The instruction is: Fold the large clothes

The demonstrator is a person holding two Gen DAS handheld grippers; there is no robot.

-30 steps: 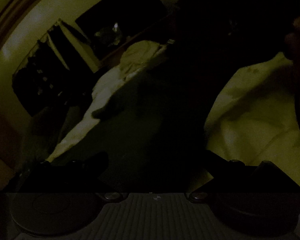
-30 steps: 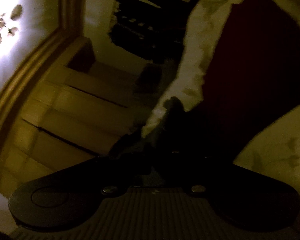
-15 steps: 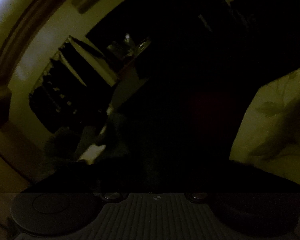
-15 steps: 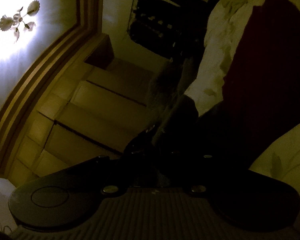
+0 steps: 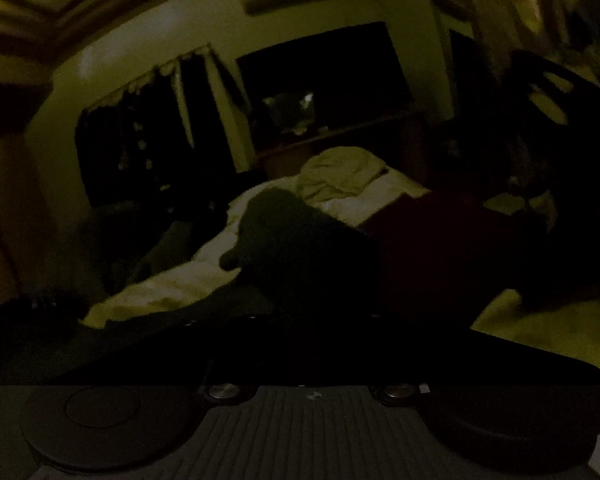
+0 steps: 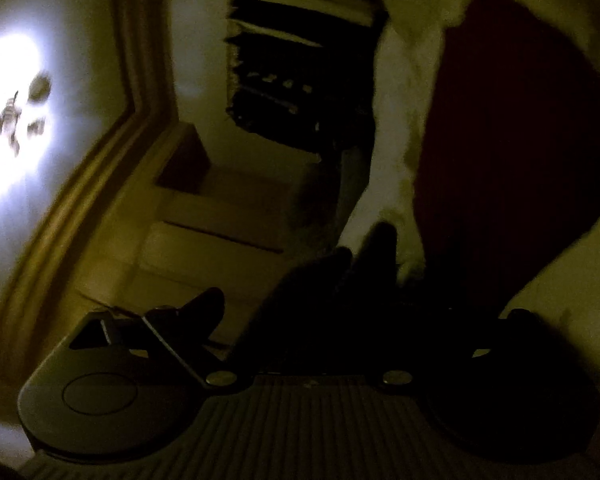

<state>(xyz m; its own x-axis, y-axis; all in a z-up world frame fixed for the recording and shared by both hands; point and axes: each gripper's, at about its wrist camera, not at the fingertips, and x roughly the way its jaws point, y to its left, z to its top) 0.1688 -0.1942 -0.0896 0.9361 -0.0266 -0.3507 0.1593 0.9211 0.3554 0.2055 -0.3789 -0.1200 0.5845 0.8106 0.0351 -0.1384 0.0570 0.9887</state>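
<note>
A pale bed (image 5: 172,288) filled most of the dim room, its light sheet (image 6: 396,92) running across both views. On it lay the large clothes: a dark red garment (image 5: 440,248) spread flat toward the right in the left wrist view, and a dark greenish garment (image 5: 300,240) heaped beside it, the two touching or overlapping; the gloom hid the seam between them. A crumpled pale cloth (image 5: 340,176) sat farther back on the bed.

The left tool (image 5: 300,344) pointed slightly downward over the near edge of the clothes. Its jaws were closing, but both fingers were lost in shadow, so whether cloth lay between them could not be told.

The right tool (image 6: 356,292) was rolled onto its side, pointing level, with the ceiling lamp (image 6: 12,120) glaring at the left. Its jaws were opening and stood wide; dark fabric (image 6: 364,256) rose between them, pads apparently off it. The red garment (image 6: 512,140) lay beyond.
</note>
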